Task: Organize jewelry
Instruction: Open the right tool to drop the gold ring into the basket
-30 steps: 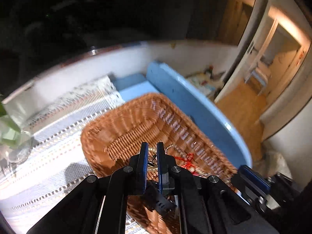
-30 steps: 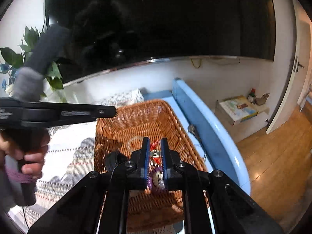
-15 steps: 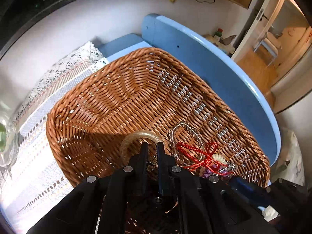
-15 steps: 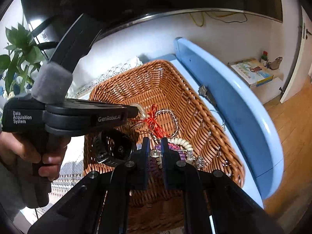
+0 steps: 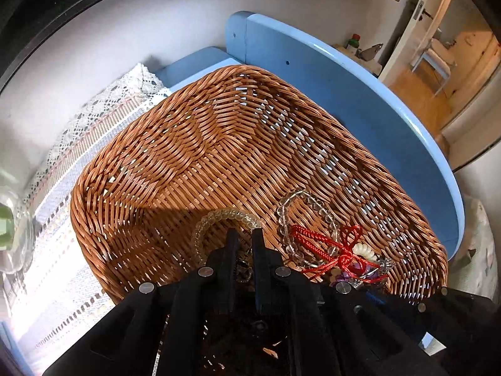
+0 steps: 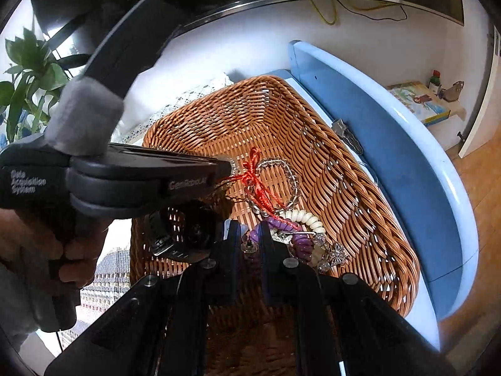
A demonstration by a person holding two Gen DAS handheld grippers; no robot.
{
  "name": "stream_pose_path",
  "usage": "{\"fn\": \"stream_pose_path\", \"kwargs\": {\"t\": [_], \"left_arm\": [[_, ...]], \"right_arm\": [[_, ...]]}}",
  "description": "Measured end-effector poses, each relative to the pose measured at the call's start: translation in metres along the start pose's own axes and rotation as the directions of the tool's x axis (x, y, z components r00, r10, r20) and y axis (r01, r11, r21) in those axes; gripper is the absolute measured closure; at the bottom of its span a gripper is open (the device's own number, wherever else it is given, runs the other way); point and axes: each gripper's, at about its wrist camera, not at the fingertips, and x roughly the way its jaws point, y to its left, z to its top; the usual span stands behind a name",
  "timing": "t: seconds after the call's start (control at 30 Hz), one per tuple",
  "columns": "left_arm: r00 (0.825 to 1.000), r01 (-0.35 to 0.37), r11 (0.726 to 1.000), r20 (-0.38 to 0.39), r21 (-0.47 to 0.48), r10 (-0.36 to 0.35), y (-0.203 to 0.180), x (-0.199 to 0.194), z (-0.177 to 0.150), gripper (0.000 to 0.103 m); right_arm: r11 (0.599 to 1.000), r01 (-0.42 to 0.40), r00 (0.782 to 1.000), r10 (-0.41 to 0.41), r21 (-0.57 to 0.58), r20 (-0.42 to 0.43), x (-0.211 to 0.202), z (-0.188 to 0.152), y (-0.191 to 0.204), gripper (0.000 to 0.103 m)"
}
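from the left wrist view, the left tongs (image 5: 245,238) are low inside the wicker basket (image 5: 194,144), nearly clenched, with a thin dark chain (image 5: 243,271) between them; i'd judge they grasp it, though the hold is mostly hidden. a pale yellow bead bracelet (image 5: 219,219) curves just beyond the tips, and on the basket's blue-board side lie a clear bead bracelet (image 5: 300,219) and a red knotted cord (image 5: 328,247). this looks like the step of laying pieces into the basket; next calls for letting go over bare weave, clear of the tangle.

from the right wrist view, the right tongs (image 6: 249,232) are drawn close on a small metal earring (image 6: 249,246), gripping it just above the basket's near end. a purple coil band (image 6: 281,225) and a cream coil band (image 6: 305,217) lie just beyond the tips, a black watch (image 6: 184,233) beside them. the left tongs (image 6: 225,169) reach in across the basket's middle.
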Motion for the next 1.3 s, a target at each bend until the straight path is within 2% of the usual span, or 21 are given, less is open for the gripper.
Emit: {"fn": "stream_pose_path", "kwargs": {"t": [0.6,1.2,1.23,1.27,1.3], "left_arm": [[1.0,-0.031,0.999,0.001,0.035,0.031,-0.005,-0.001,-0.003,0.095],[0.999,-0.042,0.999,0.007,0.012,0.042,0.005,-0.006,-0.001,0.094],[0.999,-0.038,0.999,0.003,0.002,0.038,0.008,-0.006,-0.001,0.094],[1.0,-0.031,1.0,-0.004,-0.005,0.031,0.01,-0.005,0.0,0.094],[1.0,-0.025,1.0,-0.013,-0.008,0.025,0.011,-0.005,-0.001,0.094]], "right_arm": [[1.0,-0.006,1.0,0.006,-0.01,-0.004,0.003,0.004,-0.002,0.091],[0.999,-0.027,0.999,0.027,-0.019,-0.027,0.004,0.0,0.006,0.089],[0.999,-0.028,0.999,0.028,-0.02,-0.028,0.004,0.0,0.007,0.087],[0.999,-0.028,0.999,0.027,-0.022,-0.026,0.003,0.0,0.008,0.077],[0.999,-0.026,0.999,0.026,-0.021,-0.023,0.002,0.0,0.008,0.06]]}}
